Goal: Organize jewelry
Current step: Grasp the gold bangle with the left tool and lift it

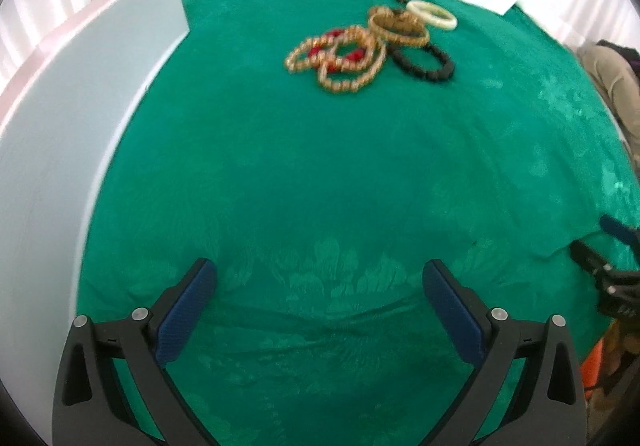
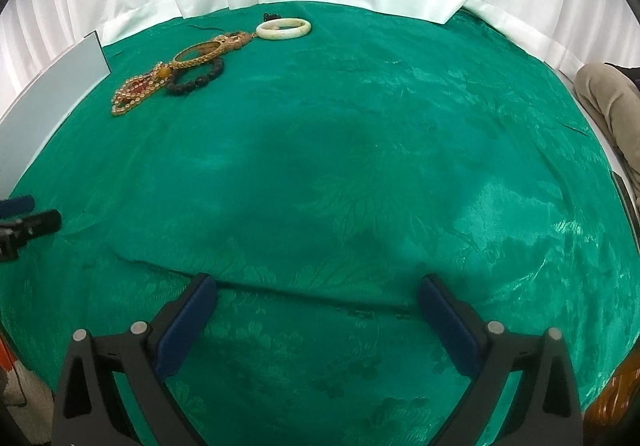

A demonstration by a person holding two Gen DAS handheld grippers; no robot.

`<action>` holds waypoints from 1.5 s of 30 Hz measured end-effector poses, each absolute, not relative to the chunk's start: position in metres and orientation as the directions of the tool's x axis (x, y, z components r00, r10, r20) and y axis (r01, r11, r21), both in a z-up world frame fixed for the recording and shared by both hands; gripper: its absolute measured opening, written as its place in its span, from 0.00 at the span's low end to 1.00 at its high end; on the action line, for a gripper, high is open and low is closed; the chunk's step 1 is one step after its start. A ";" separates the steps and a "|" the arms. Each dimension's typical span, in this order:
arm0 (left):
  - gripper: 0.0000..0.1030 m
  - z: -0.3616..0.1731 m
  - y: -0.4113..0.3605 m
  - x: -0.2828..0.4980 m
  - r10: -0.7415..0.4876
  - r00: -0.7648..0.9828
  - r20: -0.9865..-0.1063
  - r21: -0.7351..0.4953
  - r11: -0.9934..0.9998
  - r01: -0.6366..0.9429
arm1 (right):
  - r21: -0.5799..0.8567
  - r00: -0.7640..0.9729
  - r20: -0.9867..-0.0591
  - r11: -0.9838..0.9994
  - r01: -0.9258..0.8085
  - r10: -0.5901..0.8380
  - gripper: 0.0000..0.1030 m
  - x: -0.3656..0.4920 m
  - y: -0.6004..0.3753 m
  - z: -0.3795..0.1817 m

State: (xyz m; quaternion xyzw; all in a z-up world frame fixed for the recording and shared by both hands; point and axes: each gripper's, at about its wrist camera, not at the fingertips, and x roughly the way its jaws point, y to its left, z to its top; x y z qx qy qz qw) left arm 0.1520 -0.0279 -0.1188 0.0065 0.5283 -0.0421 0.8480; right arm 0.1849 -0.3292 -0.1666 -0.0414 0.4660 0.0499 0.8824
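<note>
Hovering with both sets of jaws spread wide and gripping nothing: left gripper (image 1: 320, 278) and right gripper (image 2: 318, 292) both angling down over bare green cloth (image 2: 360, 173) on the table, well short of the jewelry. Looking like the very start, judging by the untouched heap; still waiting for a first pick. Lying far ahead of the left jaws and slightly to their right, far ahead and to the left of the right jaws: a tangled cluster, pieces touching and overlapping. Showing gold beaded bracelets (image 1: 336, 57) laced with red, a gold bangle (image 1: 398, 23) behind them, a black beaded bracelet (image 1: 423, 63) just beside, a cream bangle (image 2: 283, 29) at the far end. Calling next, probably, for reaching forward and pinching one outlying piece, the cream bangle or the black bracelet, without dragging its neighbours. Standing off to the left of the jaws: a pale flat board (image 1: 52, 149), perhaps the sorting place, though not telling for certain.
</note>
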 end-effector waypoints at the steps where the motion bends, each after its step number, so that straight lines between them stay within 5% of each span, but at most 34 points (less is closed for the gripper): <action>1: 0.99 -0.115 -0.028 0.153 -0.068 0.445 -0.893 -0.034 0.996 0.083 | -0.027 0.562 -0.826 0.992 -0.127 0.050 1.00 0.185 -0.329 -0.166; 13: 0.99 -0.055 -0.055 0.219 -0.155 0.514 -0.844 -0.065 0.980 0.189 | -0.027 0.566 -0.823 0.991 -0.132 0.052 1.00 0.184 -0.328 -0.167; 21: 0.98 -0.064 -0.076 0.341 -0.216 0.447 -0.868 -0.132 0.968 0.212 | -0.027 0.567 -0.822 0.991 -0.132 0.053 1.00 0.183 -0.327 -0.166; 25: 0.77 -0.095 -0.077 0.389 -0.188 0.358 -0.915 -0.139 0.978 0.156 | -0.027 0.568 -0.821 0.991 -0.132 0.053 1.00 0.183 -0.327 -0.166; 30: 0.72 -0.120 -0.093 0.409 -0.145 0.307 -0.941 -0.091 0.979 0.182 | -0.028 0.568 -0.821 0.991 -0.133 0.053 1.00 0.183 -0.326 -0.166; 34: 0.50 -0.133 -0.107 0.409 -0.089 0.297 -0.951 -0.021 0.974 0.224 | -0.028 0.568 -0.821 0.990 -0.135 0.054 1.00 0.183 -0.326 -0.165; 37: 0.05 -0.132 -0.114 0.402 -0.096 0.315 -0.944 -0.006 0.962 0.273 | -0.028 0.570 -0.820 0.991 -0.134 0.054 1.00 0.183 -0.325 -0.166; 45: 0.04 -0.094 -0.067 0.360 -0.206 0.409 -0.889 -0.146 0.974 0.174 | -0.029 0.560 -0.827 0.990 -0.136 0.053 1.00 0.185 -0.324 -0.165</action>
